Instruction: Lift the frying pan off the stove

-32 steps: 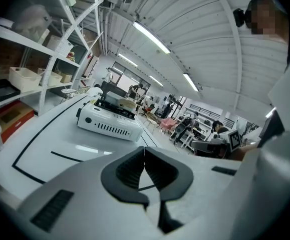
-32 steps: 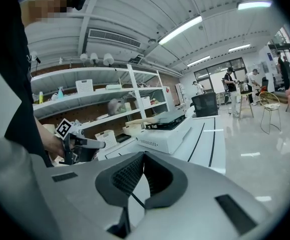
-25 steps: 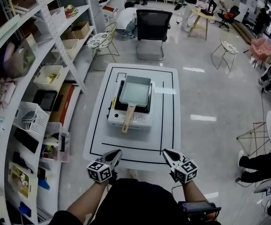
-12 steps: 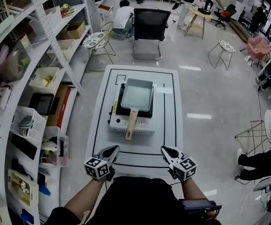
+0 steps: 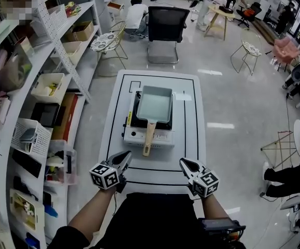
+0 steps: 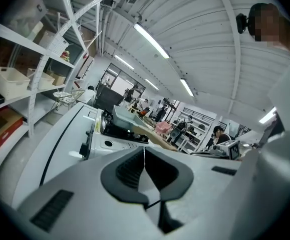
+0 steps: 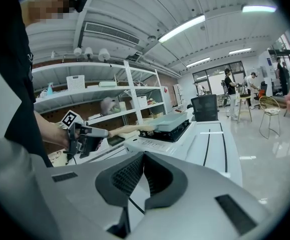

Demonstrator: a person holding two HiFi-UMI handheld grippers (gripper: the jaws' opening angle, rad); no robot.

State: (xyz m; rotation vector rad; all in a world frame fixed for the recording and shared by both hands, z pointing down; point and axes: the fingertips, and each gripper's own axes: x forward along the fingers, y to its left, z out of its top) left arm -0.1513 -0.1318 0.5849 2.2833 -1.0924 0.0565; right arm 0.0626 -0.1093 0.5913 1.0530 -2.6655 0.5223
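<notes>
A pale rectangular frying pan (image 5: 154,104) sits on a white portable stove (image 5: 139,135) in the middle of a white table (image 5: 113,139). Its wooden handle (image 5: 149,138) points toward me. My left gripper (image 5: 125,157) hovers over the table's near edge, left of the handle and short of it, jaws shut and empty. My right gripper (image 5: 183,163) hangs level with it on the right, also shut and empty. The left gripper view shows the shut jaws (image 6: 144,156) with the pan (image 6: 122,118) ahead. In the right gripper view the pan (image 7: 171,120) and handle (image 7: 127,130) lie beyond the shut jaws (image 7: 143,161).
Tall white shelving (image 5: 46,87) full of bins and boxes runs along the left, close to the table. A black office chair (image 5: 165,30) stands beyond the table's far end. Wire chairs (image 5: 108,43) and people are farther back. Black lines (image 5: 105,139) frame the tabletop.
Both grippers have edged slightly forward toward the stove, still shut. The pan stays on the stove. The head view has shifted a little.
</notes>
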